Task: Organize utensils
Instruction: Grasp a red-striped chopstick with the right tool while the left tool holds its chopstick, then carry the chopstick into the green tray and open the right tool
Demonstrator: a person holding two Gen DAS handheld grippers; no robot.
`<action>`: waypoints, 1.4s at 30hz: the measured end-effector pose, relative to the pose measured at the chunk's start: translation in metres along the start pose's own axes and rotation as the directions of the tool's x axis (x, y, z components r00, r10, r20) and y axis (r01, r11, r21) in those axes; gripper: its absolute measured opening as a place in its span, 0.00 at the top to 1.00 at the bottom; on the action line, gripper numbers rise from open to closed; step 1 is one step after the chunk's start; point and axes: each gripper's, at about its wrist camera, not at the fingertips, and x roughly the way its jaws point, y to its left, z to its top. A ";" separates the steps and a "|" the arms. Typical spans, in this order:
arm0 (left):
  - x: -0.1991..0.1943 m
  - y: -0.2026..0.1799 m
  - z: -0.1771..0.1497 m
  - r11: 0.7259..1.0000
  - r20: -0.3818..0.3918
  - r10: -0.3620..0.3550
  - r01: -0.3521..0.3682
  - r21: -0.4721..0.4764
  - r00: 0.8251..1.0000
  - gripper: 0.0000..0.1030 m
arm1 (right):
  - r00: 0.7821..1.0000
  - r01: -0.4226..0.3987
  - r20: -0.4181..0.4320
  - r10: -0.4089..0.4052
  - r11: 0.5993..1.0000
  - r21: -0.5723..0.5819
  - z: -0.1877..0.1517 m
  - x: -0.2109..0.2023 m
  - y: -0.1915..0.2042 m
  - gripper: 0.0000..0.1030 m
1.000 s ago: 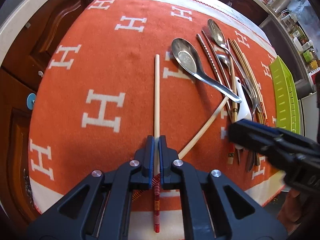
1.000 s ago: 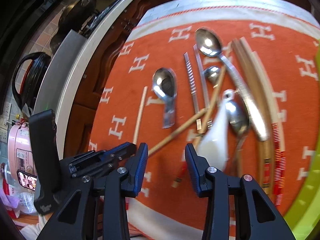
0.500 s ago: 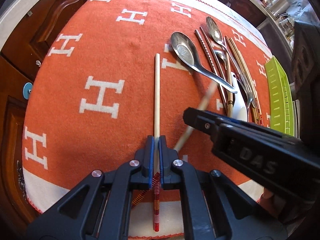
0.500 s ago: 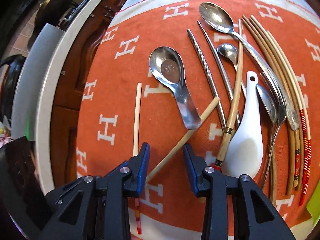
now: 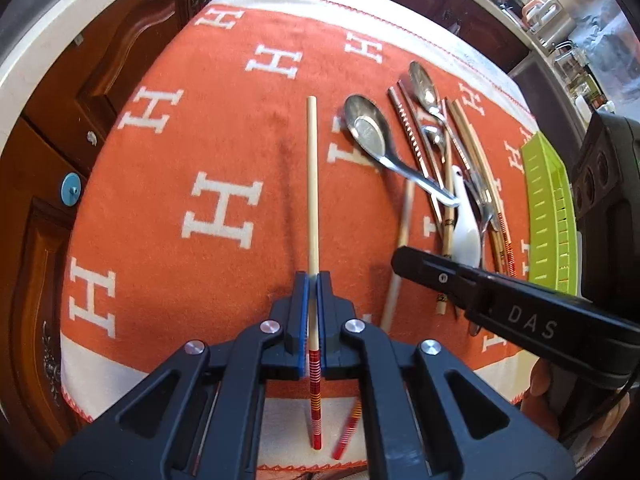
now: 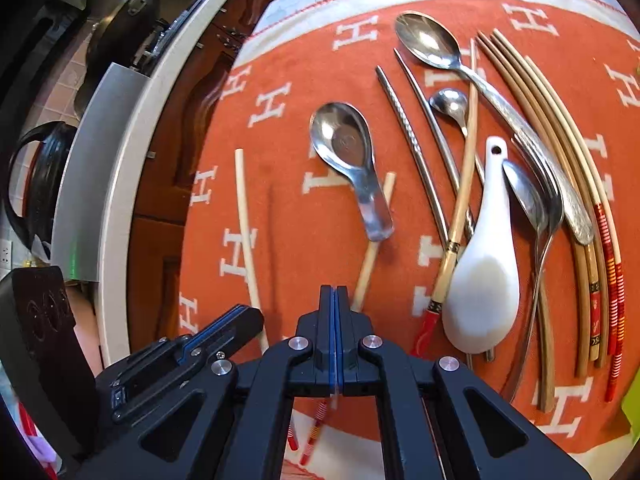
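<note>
My left gripper [image 5: 313,280] is shut on a pale chopstick [image 5: 312,184] with a red-striped end, which points away over the orange cloth [image 5: 200,140]. A second matching chopstick [image 6: 374,256] lies just to its right, blurred in the left wrist view [image 5: 404,224]. My right gripper [image 6: 335,292] hovers over it, jaws closing. The blue pads meet and nothing shows between them. That chopstick runs under the right finger, and its striped end [image 6: 316,432] shows below the gripper. The right gripper's tip [image 5: 398,258] crosses this chopstick in the left wrist view.
To the right lies a pile of utensils: a steel soup spoon [image 6: 344,148], a white ceramic spoon [image 6: 482,288], metal chopsticks, several spoons and bamboo chopsticks [image 6: 560,152]. A green tray [image 5: 550,208] stands at the cloth's right edge. Wooden cabinets [image 5: 80,92] are on the left.
My right gripper's jaws went from wide open to shut as it came down over the second chopstick. That chopstick swung from diagonal to nearly parallel with the held one. The left grip is unchanged.
</note>
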 end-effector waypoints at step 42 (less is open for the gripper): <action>-0.046 -0.032 0.008 0.997 0.080 -0.042 0.036 0.070 0.996 1.00 | 0.972 0.187 0.171 -0.160 0.969 -0.159 -0.047 -0.079 -0.028 0.95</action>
